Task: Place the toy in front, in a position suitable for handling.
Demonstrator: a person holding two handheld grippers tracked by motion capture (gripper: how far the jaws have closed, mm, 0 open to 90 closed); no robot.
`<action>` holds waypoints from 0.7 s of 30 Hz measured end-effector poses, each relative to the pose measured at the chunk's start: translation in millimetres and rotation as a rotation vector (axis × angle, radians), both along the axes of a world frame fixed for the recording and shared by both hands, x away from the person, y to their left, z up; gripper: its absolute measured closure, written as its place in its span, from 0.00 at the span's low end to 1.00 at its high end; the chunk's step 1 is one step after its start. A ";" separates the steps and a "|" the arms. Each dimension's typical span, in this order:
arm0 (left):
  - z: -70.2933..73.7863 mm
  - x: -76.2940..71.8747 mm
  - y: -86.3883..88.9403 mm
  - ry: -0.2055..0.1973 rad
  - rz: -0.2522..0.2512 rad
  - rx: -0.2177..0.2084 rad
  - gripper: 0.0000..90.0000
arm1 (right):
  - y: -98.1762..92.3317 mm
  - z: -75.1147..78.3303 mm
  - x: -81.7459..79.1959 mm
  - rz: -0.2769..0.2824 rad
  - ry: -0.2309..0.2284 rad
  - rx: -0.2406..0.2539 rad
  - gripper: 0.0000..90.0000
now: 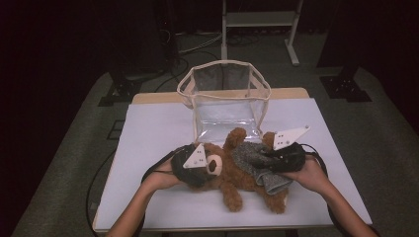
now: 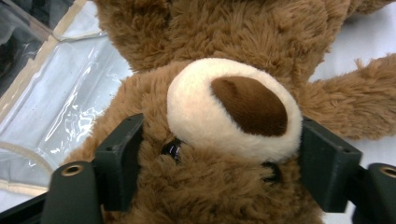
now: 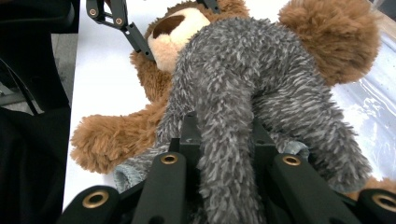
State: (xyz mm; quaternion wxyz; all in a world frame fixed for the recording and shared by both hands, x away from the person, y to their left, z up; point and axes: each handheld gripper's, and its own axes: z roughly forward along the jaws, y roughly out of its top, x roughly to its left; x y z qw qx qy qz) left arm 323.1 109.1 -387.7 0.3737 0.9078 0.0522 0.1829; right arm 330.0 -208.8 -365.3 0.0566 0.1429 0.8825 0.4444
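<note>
The teddy bear [image 2: 219, 37] is brown shaggy plush with a smoother cream muzzle; its garment [image 3: 243, 79] is grey, fuzzy knit cloth. The bag [image 1: 225, 94] is clear, glossy, wrinkled plastic film with cloth edging. The table cover [image 1: 148, 143] is matt white.

Bare white table top [image 1: 148, 133] left of the teddy bear [image 1: 225, 170]; clear bag [image 1: 225, 96] just behind it.

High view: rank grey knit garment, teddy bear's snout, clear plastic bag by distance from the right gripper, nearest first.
1. grey knit garment: pinched in the right gripper, on the bear's body.
2. teddy bear's snout: to the left, at the left gripper.
3. clear plastic bag: standing open behind the bear, toward the table's far edge.
</note>
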 end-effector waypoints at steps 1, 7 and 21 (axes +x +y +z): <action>0.4 0.2 1.3 0.004 0.002 -0.001 0.31 | -2.9 -1.1 0.3 -0.004 0.008 0.010 0.81; -0.5 0.5 4.6 0.014 0.015 -0.026 0.33 | -26.8 -12.1 -10.0 -0.034 0.035 0.028 0.81; 6.0 1.7 -1.0 0.053 0.050 -0.011 0.36 | -47.0 -19.9 -30.2 -0.049 0.060 0.021 0.81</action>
